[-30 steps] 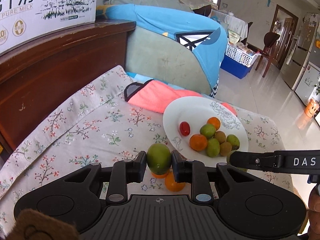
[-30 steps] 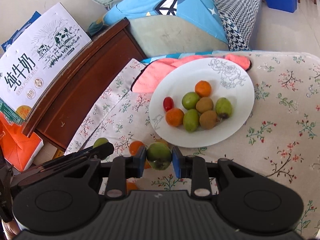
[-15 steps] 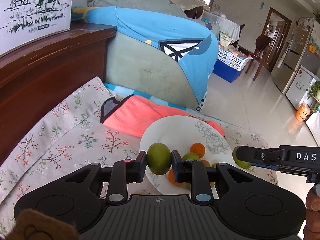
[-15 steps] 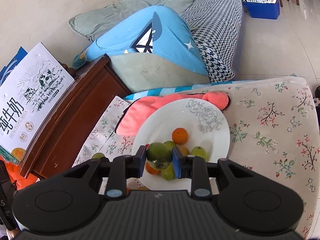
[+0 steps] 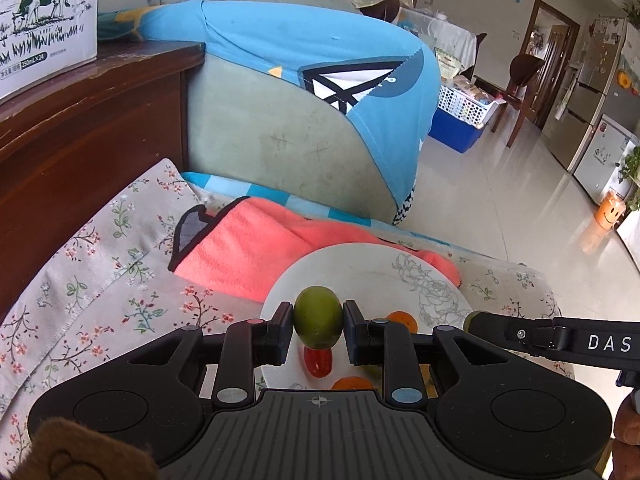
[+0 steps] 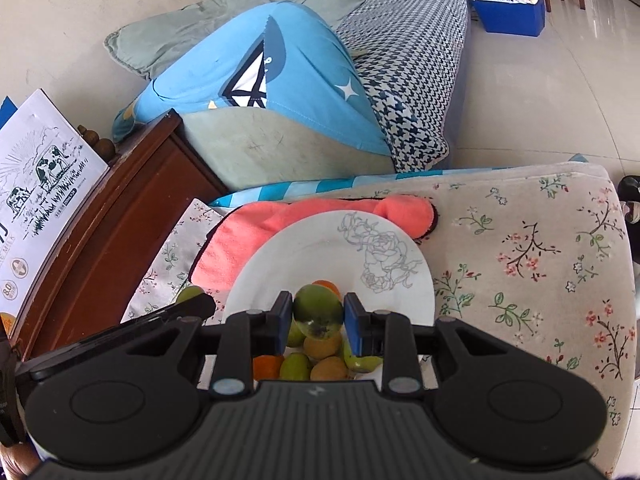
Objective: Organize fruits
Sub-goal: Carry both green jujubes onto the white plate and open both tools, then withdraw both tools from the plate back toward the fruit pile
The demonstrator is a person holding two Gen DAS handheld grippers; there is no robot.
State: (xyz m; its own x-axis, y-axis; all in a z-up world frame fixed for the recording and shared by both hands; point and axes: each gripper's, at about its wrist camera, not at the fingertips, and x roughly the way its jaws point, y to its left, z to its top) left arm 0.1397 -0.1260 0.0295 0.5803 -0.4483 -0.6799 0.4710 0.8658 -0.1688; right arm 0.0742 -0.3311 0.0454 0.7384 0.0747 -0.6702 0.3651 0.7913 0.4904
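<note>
My left gripper [image 5: 318,322] is shut on a green fruit [image 5: 318,316] and holds it above the near left part of the white plate [image 5: 360,268]. A small red tomato [image 5: 318,362] and orange fruits [image 5: 402,320] lie on the plate below. My right gripper [image 6: 318,316] is shut on another green fruit [image 6: 318,312] above the plate [image 6: 320,248], over a pile of green, brown and orange fruits [image 6: 320,360]. The left gripper's finger [image 6: 188,308] shows at the left with its fruit. The right gripper's finger [image 5: 520,332] shows at the right in the left wrist view.
The plate rests on a pink towel [image 5: 248,252] over a floral cloth [image 6: 540,260]. A dark wooden cabinet [image 5: 80,128] with a milk carton [image 6: 36,184] stands to the left. A sofa with a blue cover [image 5: 300,80] is behind.
Both grippers moved forward from the loose fruits on the cloth to above the plate, each still holding its green fruit. The right gripper has come lower over the fruit pile.
</note>
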